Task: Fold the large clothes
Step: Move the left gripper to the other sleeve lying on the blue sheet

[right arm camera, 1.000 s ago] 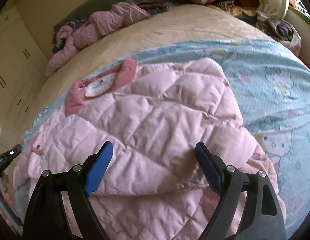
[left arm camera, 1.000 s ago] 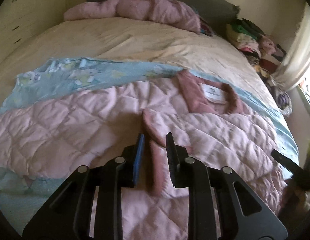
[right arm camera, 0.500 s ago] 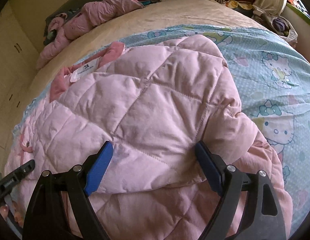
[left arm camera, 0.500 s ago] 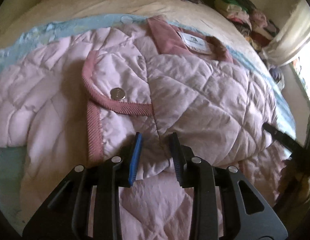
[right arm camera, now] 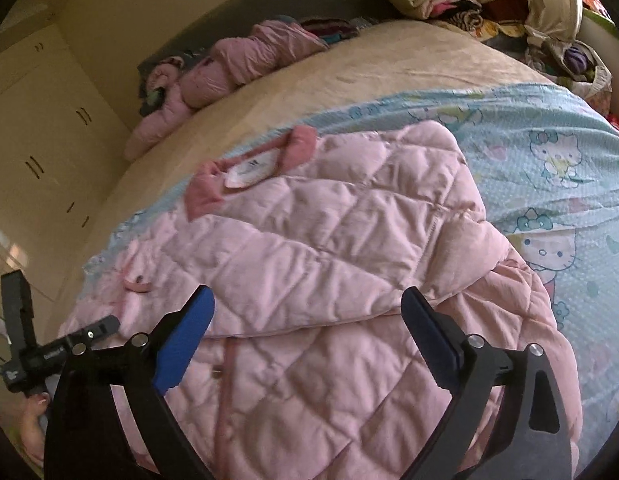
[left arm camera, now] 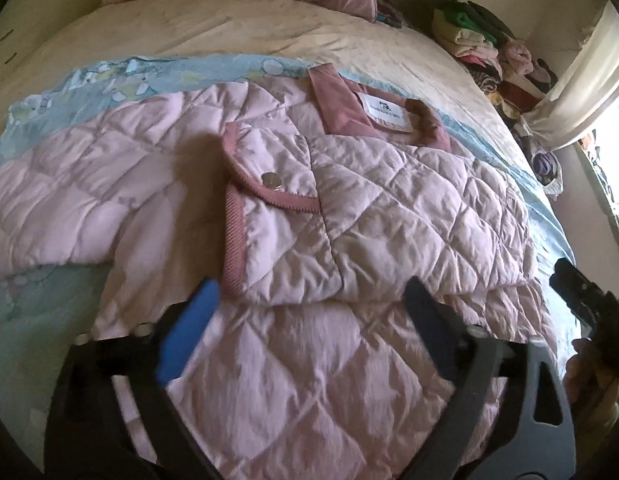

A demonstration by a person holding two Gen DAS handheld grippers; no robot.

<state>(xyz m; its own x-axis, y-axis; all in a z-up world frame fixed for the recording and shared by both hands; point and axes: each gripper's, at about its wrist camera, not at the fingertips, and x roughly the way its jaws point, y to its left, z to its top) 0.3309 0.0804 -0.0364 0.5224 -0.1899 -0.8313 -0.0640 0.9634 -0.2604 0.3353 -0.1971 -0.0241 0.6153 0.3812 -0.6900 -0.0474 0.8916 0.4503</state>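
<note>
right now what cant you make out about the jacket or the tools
- Left tool, left wrist view: blurred by motion, though its jaws stand wide apart.
- Pink quilted jacket, both views: its bottom hem is hidden behind the tool frames and cut off by the lower edge.
- Neck label: print too small to read.
- Far sleeve end, left wrist view: cut off by the left edge.
- Right tool: open, holding nothing.

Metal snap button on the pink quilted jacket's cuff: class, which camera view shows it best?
The left wrist view: the round metal snap button sits central, lit, unobstructed on the pink quilted jacket. The right wrist view shows it tiny and dim.
</note>
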